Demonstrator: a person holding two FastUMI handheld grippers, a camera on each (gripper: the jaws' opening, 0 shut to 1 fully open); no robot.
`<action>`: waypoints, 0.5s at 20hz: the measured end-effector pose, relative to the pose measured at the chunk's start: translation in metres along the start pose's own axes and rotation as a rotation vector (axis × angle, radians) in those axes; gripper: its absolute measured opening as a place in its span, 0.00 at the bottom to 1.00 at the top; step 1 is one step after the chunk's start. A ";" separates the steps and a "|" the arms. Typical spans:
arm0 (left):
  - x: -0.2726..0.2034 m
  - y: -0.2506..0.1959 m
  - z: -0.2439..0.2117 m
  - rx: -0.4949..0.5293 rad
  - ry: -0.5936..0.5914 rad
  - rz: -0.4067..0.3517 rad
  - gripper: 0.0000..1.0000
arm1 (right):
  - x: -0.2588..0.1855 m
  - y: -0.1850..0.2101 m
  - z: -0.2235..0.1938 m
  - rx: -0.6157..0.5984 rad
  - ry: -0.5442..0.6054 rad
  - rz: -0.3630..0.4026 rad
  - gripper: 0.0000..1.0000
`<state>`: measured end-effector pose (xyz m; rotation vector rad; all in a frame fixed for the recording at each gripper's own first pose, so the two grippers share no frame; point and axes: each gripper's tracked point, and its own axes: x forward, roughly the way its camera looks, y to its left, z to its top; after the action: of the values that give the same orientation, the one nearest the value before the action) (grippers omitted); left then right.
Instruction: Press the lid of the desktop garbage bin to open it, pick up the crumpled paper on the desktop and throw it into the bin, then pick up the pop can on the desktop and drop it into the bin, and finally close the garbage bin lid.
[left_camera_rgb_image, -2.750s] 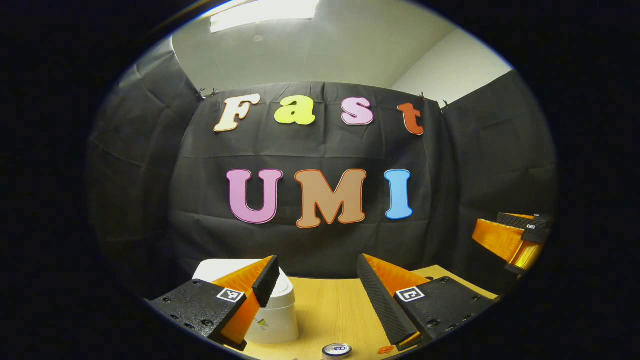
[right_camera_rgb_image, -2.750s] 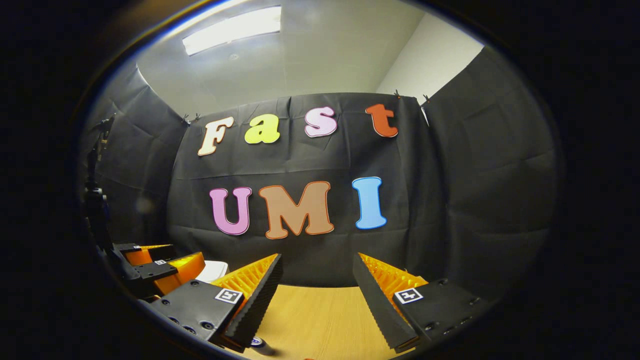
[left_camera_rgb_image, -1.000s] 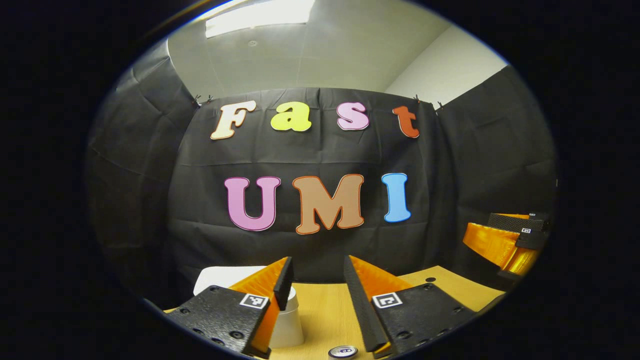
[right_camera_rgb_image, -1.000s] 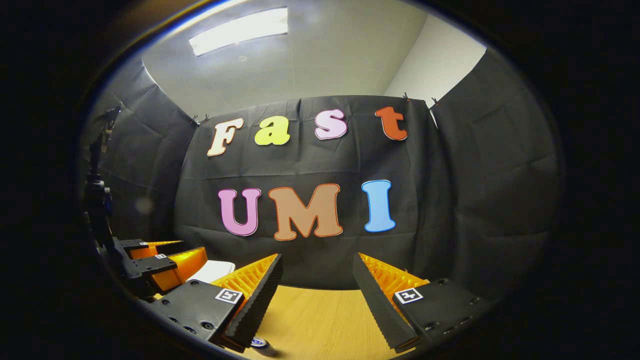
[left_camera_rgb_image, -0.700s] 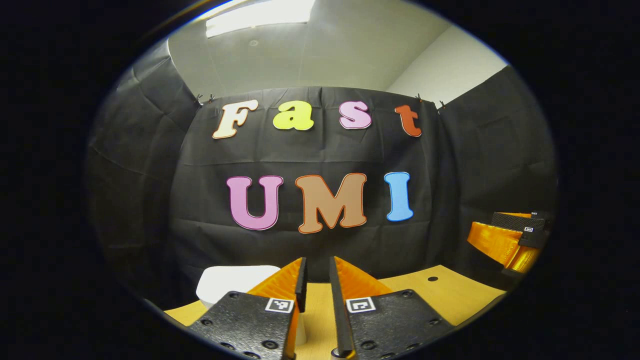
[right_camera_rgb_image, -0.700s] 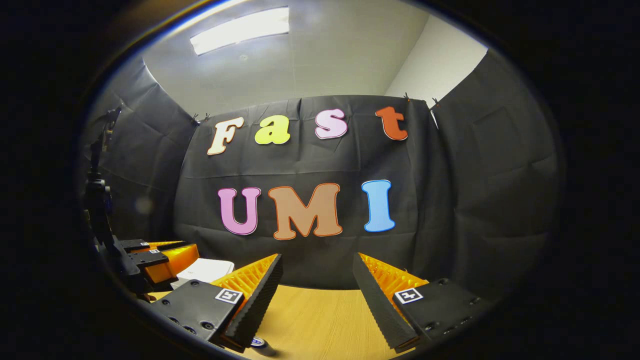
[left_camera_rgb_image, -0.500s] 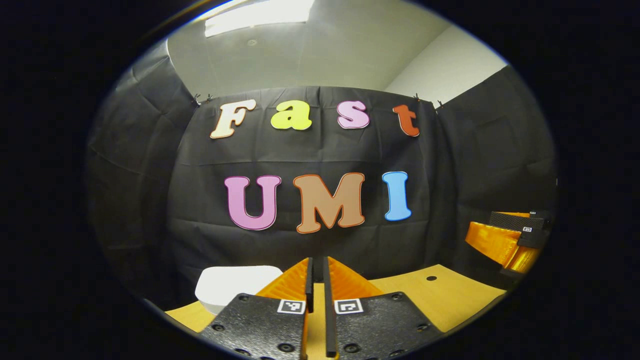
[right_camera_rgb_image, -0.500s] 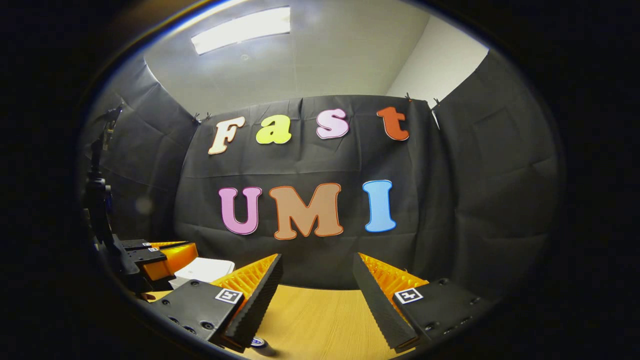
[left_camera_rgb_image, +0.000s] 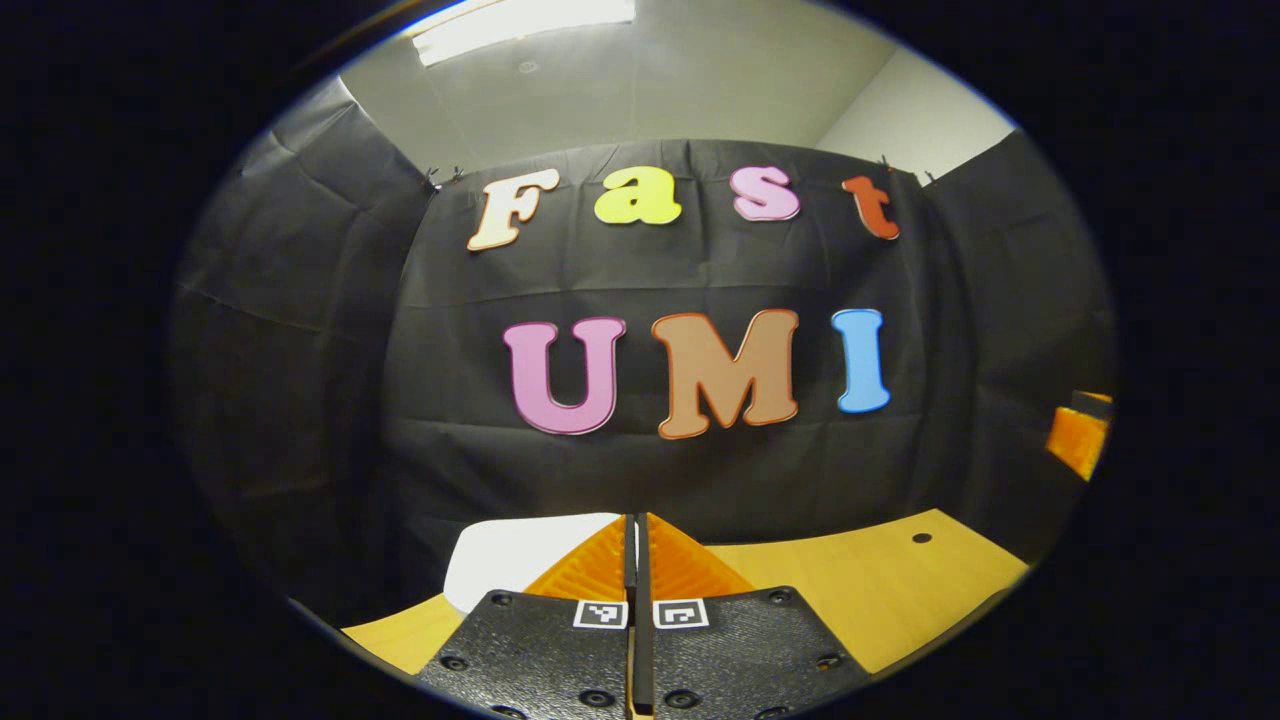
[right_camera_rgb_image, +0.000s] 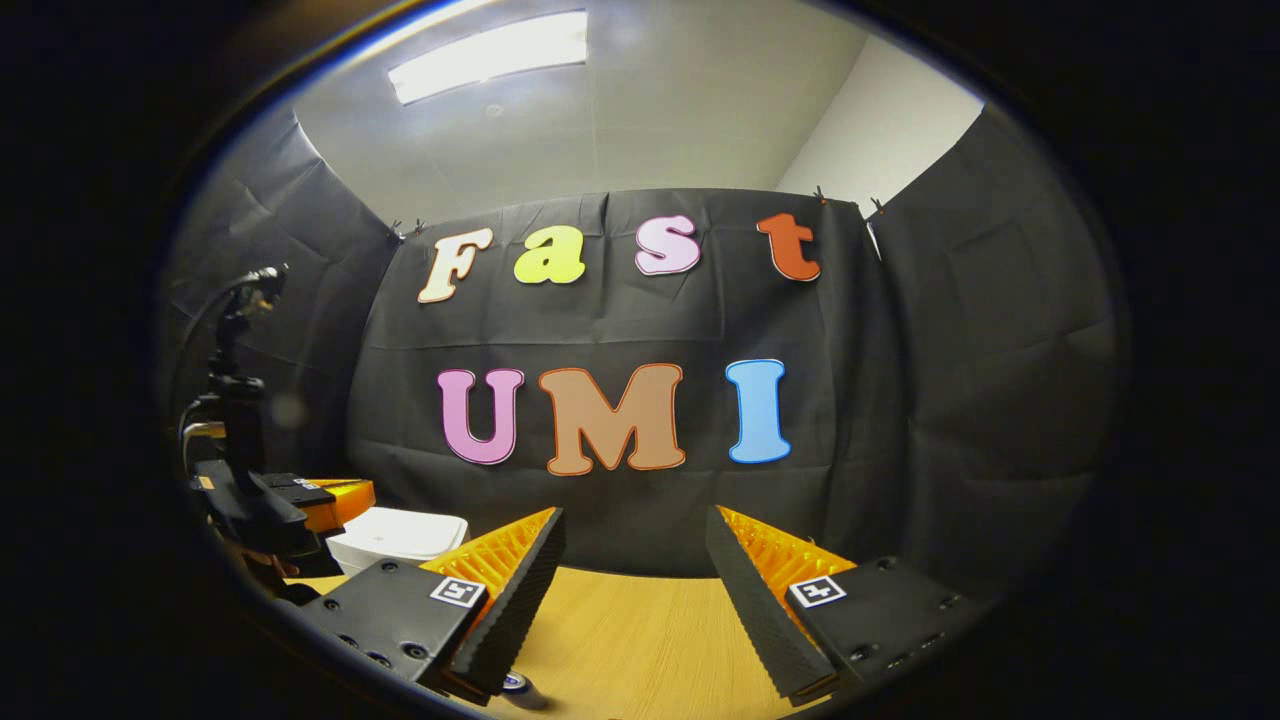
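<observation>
Left gripper view has the left gripper nearest the lens, its two fingers pressed flat together with nothing between them, a blunt tip that suits pressing. Just past that tip sits the white lid of the garbage bin, toward the left edge of the table, with the lid lying flat and shut as far as I can judge. Right gripper view shows the right gripper with its fingers spread wide and empty over the near part of the table; at the near edge, just beside its left finger, a small round top peeks up that is probably the pop can, too little of it showing to be sure. Farther off toward the table's left side, the same view shows the bin with the left gripper poised just above and behind it; whether it already touches the lid I cannot tell. The crumpled paper's place I cannot tell. To press well, I would bring the closed tip straight down on the lid's front portion, push firmly but briefly so the bin does not skid or tip, then lift clear so the lid can spring up. The right gripper is best held wide and away until the lid is open.
</observation>
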<state>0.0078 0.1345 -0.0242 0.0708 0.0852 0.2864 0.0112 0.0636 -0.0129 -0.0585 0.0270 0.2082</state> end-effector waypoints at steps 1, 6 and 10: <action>0.007 0.010 -0.006 0.003 0.020 0.023 0.00 | -0.001 0.000 -0.001 -0.001 0.003 -0.003 0.94; 0.032 0.041 -0.042 -0.014 0.104 0.080 0.00 | -0.003 -0.005 -0.006 -0.004 0.019 -0.022 0.94; 0.043 0.051 -0.070 -0.016 0.166 0.111 0.00 | -0.004 -0.009 -0.012 0.008 0.048 -0.041 0.96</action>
<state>0.0280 0.2000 -0.0930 0.0356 0.2444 0.4039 0.0087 0.0530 -0.0247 -0.0556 0.0740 0.1661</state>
